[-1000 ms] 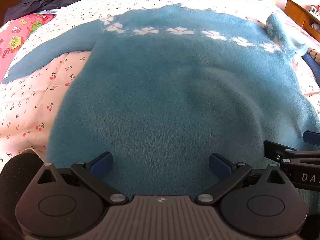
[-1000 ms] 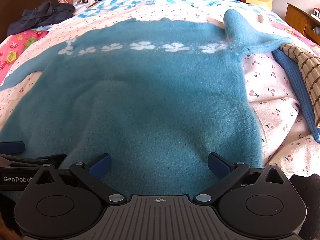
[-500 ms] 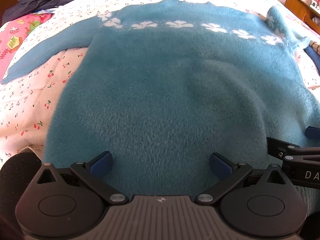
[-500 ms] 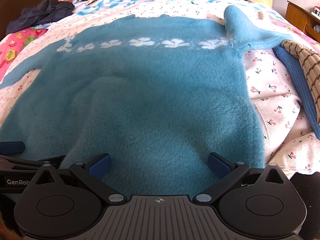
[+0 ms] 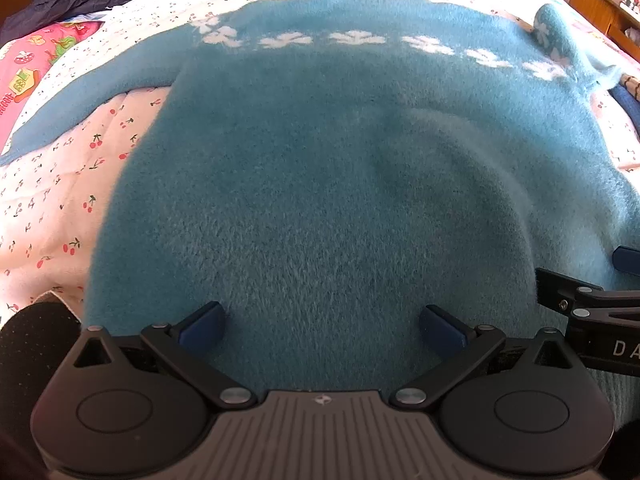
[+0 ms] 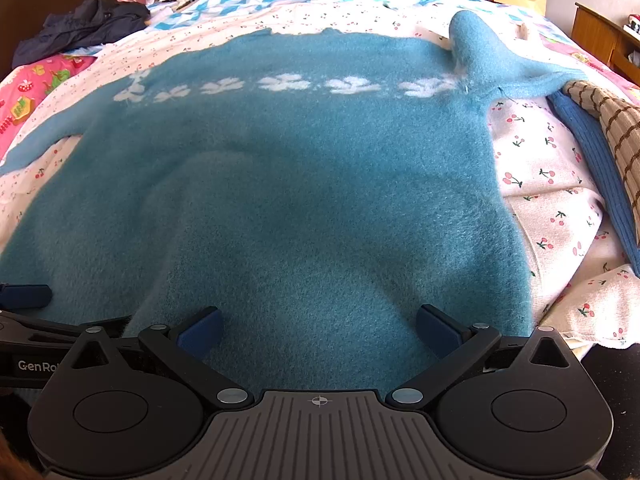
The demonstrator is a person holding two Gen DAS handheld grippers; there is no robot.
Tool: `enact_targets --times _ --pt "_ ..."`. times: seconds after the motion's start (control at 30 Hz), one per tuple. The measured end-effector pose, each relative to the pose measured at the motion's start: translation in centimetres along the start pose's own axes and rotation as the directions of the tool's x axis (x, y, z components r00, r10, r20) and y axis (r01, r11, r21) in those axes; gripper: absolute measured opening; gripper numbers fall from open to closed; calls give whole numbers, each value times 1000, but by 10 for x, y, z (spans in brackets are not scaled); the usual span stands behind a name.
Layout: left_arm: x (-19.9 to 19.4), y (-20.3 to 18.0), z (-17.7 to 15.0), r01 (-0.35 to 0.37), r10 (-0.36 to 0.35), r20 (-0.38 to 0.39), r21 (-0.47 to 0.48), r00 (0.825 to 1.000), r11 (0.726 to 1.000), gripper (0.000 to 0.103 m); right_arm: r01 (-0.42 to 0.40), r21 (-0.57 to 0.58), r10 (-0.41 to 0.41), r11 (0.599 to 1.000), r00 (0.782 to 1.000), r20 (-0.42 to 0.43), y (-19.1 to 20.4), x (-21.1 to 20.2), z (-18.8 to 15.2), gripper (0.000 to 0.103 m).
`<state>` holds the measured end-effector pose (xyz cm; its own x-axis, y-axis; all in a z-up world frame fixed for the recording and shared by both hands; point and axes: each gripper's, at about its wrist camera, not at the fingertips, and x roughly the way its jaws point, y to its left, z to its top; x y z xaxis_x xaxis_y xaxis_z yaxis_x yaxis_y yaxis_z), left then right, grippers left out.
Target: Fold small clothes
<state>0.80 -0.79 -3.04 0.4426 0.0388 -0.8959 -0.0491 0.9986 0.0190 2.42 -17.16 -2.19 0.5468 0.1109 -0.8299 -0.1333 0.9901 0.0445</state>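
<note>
A fuzzy blue sweater (image 5: 328,168) with a row of white flowers across the chest lies flat on the cherry-print bed cover (image 5: 52,208). Its left sleeve (image 5: 80,108) stretches out to the left. The right sleeve (image 6: 488,60) is bunched up by the shoulder. My left gripper (image 5: 322,326) is open, its blue pads spread wide over the near hem. My right gripper (image 6: 319,330) is open in the same way over the hem further right, near the sweater's right side edge (image 6: 516,264). Each gripper shows at the edge of the other's view: the right (image 5: 592,308), the left (image 6: 32,320).
A dark jacket (image 6: 80,24) lies at the far left of the bed beside a pink printed cloth (image 6: 36,84). A blue knit garment (image 6: 600,160) and a brown-checked one (image 6: 612,120) lie right of the sweater. A wooden cabinet (image 6: 608,40) stands beyond the bed's right side.
Both grippers have moved forward and lower over the sweater's hem, so the sweater fills more of each view. Both stay open, and the sweater has not been moved.
</note>
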Motion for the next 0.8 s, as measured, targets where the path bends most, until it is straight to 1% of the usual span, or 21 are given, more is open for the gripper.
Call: enact_targets --times 0.43,0.8 --pt "-5 -2 -2 -11 11 18 3 1000 1000 103 -10 8 9 1000 1000 10 -2 -3 -2 103" --pt "-18 -4 -6 -18 17 68 3 998 1000 103 -19 12 18 1000 999 34 -2 -10 -3 103"
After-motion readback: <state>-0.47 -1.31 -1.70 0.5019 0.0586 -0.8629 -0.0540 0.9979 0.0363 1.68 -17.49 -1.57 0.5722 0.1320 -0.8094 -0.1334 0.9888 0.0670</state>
